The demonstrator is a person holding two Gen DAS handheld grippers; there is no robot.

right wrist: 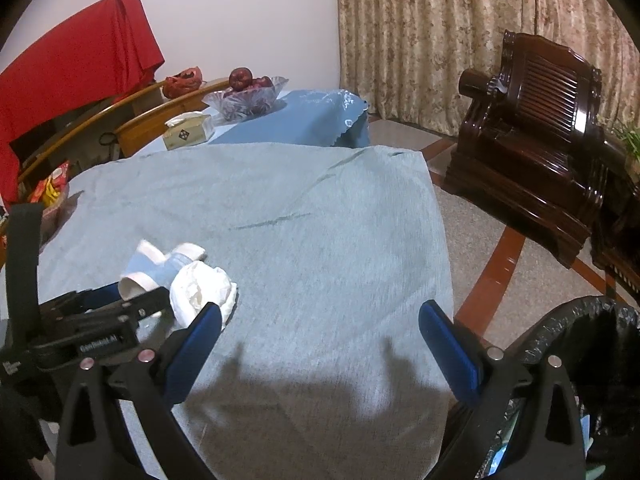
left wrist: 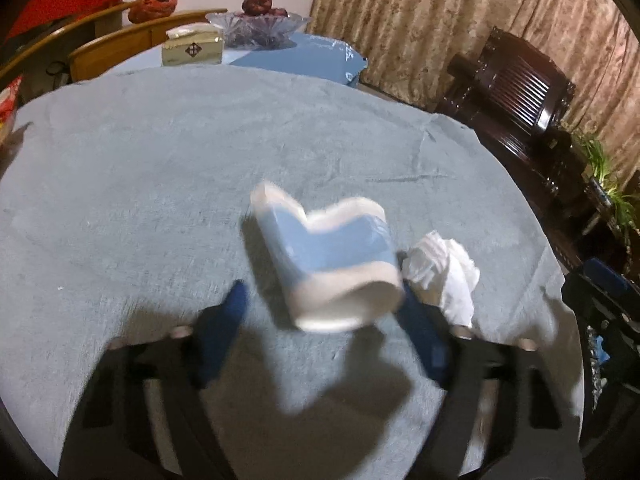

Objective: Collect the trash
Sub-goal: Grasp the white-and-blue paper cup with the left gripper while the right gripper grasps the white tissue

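A crushed blue and white paper cup lies on its side on the grey-blue tablecloth. My left gripper straddles it: the right finger touches the cup, while the left finger stands a little apart from it. A crumpled white tissue lies just right of the cup. In the right wrist view the cup and tissue sit at the left, with the left gripper around the cup. My right gripper hangs open over bare cloth, holding nothing.
A bin with a black liner stands off the table's right edge. At the far end sit a tissue box and a glass fruit bowl. A dark wooden armchair stands on the floor to the right.
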